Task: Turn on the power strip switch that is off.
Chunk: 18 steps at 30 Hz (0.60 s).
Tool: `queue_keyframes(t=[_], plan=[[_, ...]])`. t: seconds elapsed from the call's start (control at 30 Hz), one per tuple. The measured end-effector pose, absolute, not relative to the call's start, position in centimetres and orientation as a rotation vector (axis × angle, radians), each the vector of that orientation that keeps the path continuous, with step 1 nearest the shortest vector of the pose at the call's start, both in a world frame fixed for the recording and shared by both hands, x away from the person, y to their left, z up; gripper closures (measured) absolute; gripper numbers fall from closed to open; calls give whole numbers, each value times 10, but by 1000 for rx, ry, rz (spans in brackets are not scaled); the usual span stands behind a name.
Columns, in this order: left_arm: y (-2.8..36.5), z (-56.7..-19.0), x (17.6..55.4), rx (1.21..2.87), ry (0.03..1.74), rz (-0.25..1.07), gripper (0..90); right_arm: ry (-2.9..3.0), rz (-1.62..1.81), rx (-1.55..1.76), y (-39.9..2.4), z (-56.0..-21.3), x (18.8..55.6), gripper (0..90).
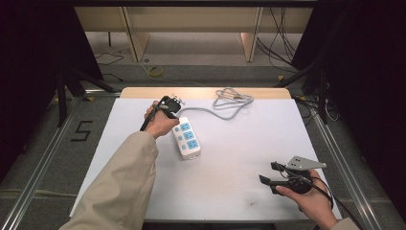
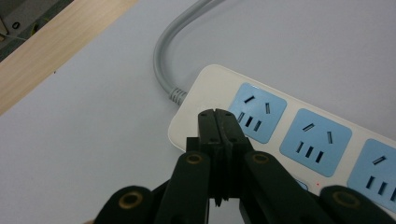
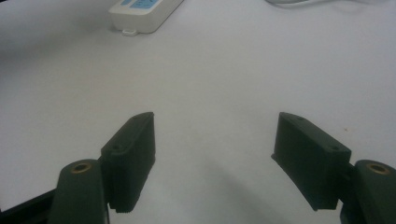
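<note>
Currently: left black two-jaw gripper point(image 2: 219, 114) clenched on nothing, tips poised over cable end of white plastic power strip with three blue sockets point(image 1: 186, 138). Strip lying mid-table, nearer far edge of white table point(image 1: 239, 191); grey cable point(image 1: 225, 103) looped toward far edge. Right black gripper point(image 1: 266, 173) released, jaws wide apart, near right front corner.
</note>
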<state>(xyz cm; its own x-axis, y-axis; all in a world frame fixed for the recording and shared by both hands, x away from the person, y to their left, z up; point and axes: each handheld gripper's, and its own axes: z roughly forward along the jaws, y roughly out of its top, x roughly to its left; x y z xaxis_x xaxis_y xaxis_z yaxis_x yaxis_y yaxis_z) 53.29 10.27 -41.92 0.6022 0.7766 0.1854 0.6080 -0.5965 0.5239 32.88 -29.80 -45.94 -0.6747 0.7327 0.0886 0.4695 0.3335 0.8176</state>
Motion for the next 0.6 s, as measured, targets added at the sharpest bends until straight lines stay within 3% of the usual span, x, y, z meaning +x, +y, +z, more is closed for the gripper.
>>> queue_keyframes(t=[0.6], plan=[[95, -432, 536, 2497, 1100, 523, 899, 2306, 1261, 1082, -298, -459, 328, 298]])
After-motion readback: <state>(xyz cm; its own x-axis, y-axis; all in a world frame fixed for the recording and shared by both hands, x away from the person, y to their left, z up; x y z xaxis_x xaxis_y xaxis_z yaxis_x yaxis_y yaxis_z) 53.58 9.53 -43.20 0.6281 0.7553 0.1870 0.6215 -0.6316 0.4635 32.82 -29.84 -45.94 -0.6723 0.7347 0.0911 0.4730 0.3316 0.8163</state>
